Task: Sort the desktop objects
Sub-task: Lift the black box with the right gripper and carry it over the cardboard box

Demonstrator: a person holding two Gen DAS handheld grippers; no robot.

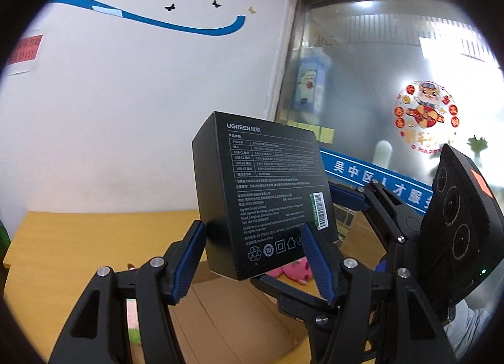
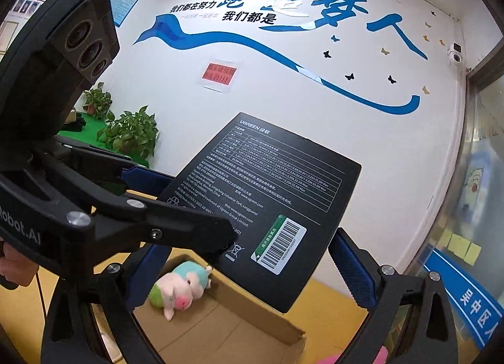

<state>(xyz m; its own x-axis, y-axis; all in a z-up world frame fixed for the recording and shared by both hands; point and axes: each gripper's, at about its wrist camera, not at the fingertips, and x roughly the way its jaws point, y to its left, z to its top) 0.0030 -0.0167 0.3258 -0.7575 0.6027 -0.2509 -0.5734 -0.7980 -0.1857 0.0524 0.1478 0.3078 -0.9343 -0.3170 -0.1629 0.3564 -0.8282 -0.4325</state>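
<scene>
A black UGREEN box (image 1: 264,194) is held in the air above an open cardboard box (image 1: 226,316). My left gripper (image 1: 252,235) is shut on its lower edge, blue pads on both sides. My right gripper (image 1: 356,203) reaches in from the right and grips the same box; in the right wrist view it (image 2: 249,250) holds the box (image 2: 271,203) by its near edge, one pad (image 2: 352,266) against the right side. The left gripper (image 2: 163,187) crosses in front from the left. A pig plush toy (image 2: 179,288) lies in the cardboard box (image 2: 226,332).
A pink plush (image 1: 293,272) lies below the held box. The yellow wooden desk (image 1: 94,231) meets a white wall behind. A glass partition (image 1: 378,96) stands at right. Potted plants (image 2: 132,134) sit on a green surface at far left.
</scene>
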